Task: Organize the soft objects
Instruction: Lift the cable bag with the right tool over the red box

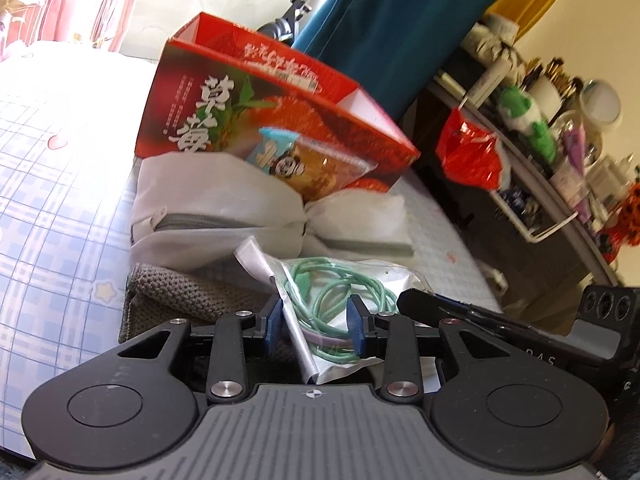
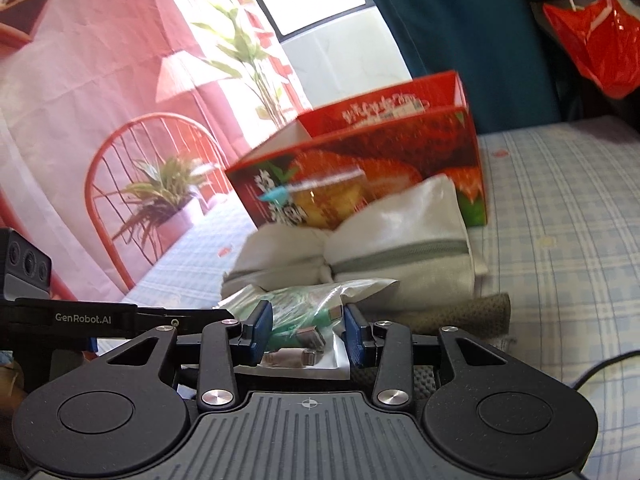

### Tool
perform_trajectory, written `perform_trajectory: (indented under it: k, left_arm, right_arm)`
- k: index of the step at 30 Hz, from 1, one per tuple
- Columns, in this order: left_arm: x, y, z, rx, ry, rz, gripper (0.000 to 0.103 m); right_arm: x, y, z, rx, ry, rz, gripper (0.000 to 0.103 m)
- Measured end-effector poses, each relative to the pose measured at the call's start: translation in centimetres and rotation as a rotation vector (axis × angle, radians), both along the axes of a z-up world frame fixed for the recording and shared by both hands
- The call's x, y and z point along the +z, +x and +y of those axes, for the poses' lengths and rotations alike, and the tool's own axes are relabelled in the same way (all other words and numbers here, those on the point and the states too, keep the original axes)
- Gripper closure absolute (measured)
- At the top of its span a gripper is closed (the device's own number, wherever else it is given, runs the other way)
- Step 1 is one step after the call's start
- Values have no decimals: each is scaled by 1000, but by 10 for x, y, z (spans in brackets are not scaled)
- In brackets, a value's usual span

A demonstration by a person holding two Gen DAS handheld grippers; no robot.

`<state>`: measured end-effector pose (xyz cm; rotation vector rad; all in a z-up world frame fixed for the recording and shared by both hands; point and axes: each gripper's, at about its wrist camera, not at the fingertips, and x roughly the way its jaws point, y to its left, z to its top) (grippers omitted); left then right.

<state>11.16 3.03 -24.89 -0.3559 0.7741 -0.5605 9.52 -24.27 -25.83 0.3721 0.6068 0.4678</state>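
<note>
A clear bag of coiled green cable (image 1: pixel 340 292) lies at the front of a pile on the bed. My left gripper (image 1: pixel 314 322) is shut on the bag, one blue pad against its silvery edge and the other against the cable. My right gripper (image 2: pixel 306 332) is shut on the same cable bag (image 2: pixel 304 312), where the plugs show through the plastic. Behind the bag lie a white zip pouch (image 1: pixel 208 208), a second white pouch (image 1: pixel 360 220) and a grey knitted cloth (image 1: pixel 180 288). A snack packet (image 1: pixel 304 164) leans on an open red strawberry box (image 1: pixel 280 100).
The pile rests on a blue plaid bed sheet (image 2: pixel 560 220). A shelf crowded with small items (image 1: pixel 560 152) and a hanging red plastic bag (image 1: pixel 468 152) stand to the right of the bed. A dark blue curtain (image 1: pixel 400 20) hangs behind the box.
</note>
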Motion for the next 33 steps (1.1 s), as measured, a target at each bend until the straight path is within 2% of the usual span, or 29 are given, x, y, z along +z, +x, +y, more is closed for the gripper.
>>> perform_trajectory:
  k: [5, 10, 14, 19, 23, 28, 33]
  left_arm:
    - [10, 0, 3, 8, -42, -35, 69]
    - [27, 9, 1, -8, -3, -73, 68]
    - [49, 31, -1, -29, 28, -116, 68]
    - [84, 74, -5, -37, 45, -176, 68]
    - [106, 117, -12, -28, 48, -187, 68]
    - [111, 170, -26, -19, 74, -157, 68]
    - [97, 203, -44, -19, 134, -112, 68]
  right_arm:
    - [11, -1, 0, 0, -9, -40, 68]
    - [22, 10, -1, 18, -7, -55, 69]
    - [43, 31, -2, 41, -16, -79, 69]
    - [78, 76, -3, 54, -44, -127, 69]
    - [98, 122, -3, 49, -95, -149, 69]
    - [100, 181, -8, 25, -110, -109, 68]
    - [81, 220, -10, 11, -146, -37, 69]
